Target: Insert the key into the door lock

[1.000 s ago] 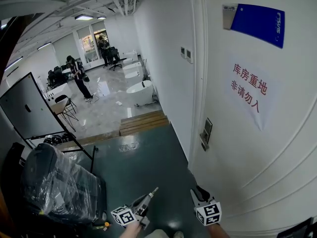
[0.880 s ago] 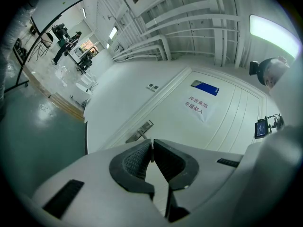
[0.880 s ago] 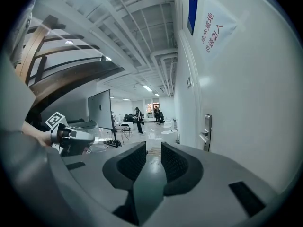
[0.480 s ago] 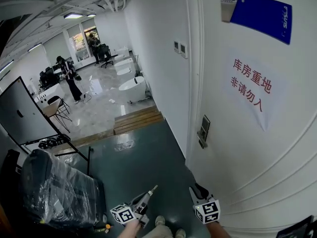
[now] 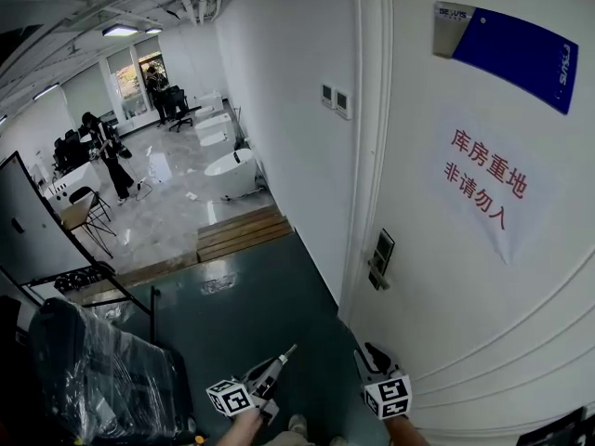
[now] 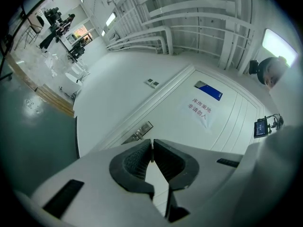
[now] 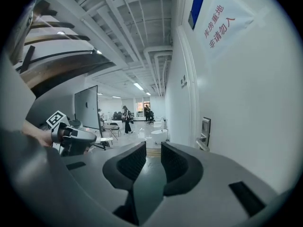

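Clearly the task is barely begun. At the left, the left gripper [image 6: 152, 144] has its jaws pressed together on a thin metal sliver, apparently the key [image 5: 289, 353], whose tip sticks out ahead. Beside it, the right gripper [image 7: 147, 149] has its jaws apart with nothing between them. Farther right and higher, the door lock [image 5: 379, 257] sits on the white door [image 5: 483, 286], well apart from both grippers. The key seems to be in hand; carrying it to the lock, lining it up and pushing it in are not yet done.
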A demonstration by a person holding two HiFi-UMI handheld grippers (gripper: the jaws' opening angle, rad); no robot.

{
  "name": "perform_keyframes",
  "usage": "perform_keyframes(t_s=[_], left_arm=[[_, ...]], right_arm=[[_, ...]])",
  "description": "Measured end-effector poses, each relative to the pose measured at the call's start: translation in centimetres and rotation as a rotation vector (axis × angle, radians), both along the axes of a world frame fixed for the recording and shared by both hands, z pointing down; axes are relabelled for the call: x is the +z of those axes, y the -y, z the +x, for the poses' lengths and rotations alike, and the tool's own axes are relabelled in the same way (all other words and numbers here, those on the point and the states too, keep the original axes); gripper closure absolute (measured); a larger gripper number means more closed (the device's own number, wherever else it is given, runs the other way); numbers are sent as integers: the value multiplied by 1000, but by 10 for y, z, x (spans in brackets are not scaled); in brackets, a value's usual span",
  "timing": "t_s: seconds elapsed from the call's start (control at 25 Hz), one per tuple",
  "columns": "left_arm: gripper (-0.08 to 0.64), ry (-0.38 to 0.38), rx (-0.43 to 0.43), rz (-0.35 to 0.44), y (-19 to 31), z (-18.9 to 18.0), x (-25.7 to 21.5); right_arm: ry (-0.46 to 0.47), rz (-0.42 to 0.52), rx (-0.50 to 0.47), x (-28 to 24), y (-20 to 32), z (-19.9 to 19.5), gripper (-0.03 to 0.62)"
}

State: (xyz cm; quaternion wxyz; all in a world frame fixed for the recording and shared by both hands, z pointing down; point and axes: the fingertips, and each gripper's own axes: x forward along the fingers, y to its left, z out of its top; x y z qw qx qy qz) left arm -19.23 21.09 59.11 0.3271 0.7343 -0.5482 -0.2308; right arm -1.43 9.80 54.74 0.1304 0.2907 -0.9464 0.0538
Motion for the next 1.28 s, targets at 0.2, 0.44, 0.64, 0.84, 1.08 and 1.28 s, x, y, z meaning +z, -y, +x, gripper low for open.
perform_keyframes(t_s=[0.2, 0.44, 0.64, 0.84, 1.08, 1.28], left_arm=[[528, -8, 42, 21, 22, -19, -4], [528, -40, 99, 30, 41, -33, -4], [528, -39, 150, 39, 61, -47, 0], [528, -46, 176, 42, 67, -57, 5], [528, -53, 192, 39, 82, -66, 13], [528, -62, 204, 30, 95, -60, 9]], right_arm=[[-10, 9, 38, -1, 12, -22, 489], [-22, 15, 75, 1, 21, -48, 489], [-28, 23, 104, 8, 30, -67, 489], [-56, 18, 125, 19, 29, -73, 489], [-57, 25, 163, 20, 39, -69, 489], [-53, 22, 180, 19, 49, -62, 489]])
